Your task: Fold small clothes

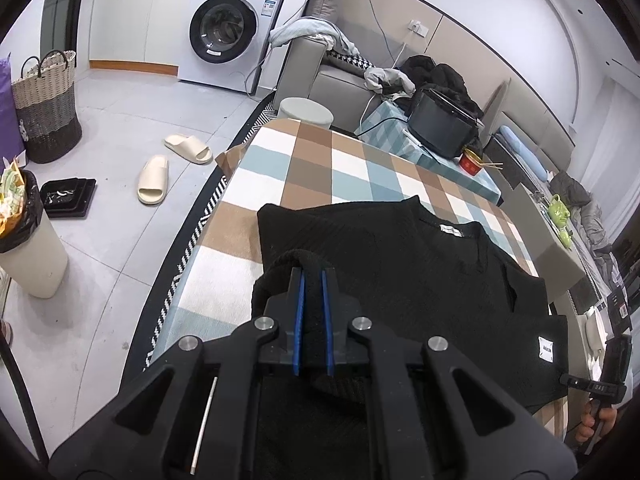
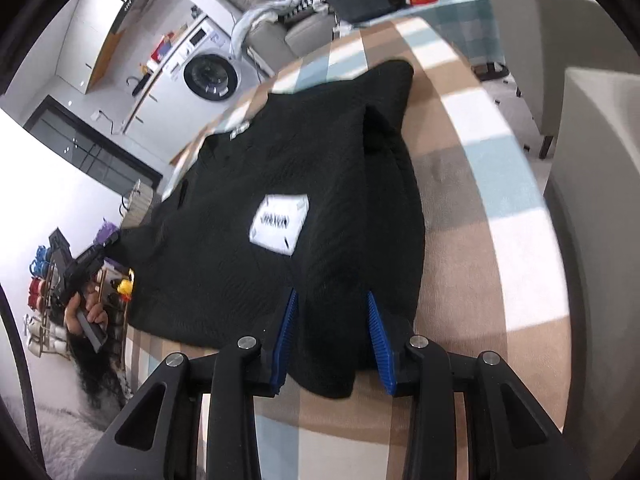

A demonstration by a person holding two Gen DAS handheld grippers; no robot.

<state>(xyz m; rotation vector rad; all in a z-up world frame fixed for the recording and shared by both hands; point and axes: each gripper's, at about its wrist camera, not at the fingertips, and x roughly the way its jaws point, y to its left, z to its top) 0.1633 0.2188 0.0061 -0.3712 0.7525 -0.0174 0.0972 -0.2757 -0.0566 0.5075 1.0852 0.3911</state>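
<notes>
The left claw point(image 1: 314, 276) is clenched on a fold of the black ribbed knit top point(image 1: 400, 256) spread over the checked surface point(image 1: 320, 160), while the right claw point(image 2: 332, 300), its jaws parted, straddles the top's hem.

Black was the sweater point(image 1: 400, 264), ribbed in texture, with a white patch point(image 2: 279, 219) at centre frame in the right wrist view. Beneath it the tablecloth point(image 1: 320, 168) ran in checks of brown, pale blue and white. Both grippers were black with blue pads point(image 1: 298, 320) (bright against the knit). Upper left sat a white washing machine point(image 1: 232, 28), and cream slippers point(image 1: 154, 179) lay on grey floor.
</notes>
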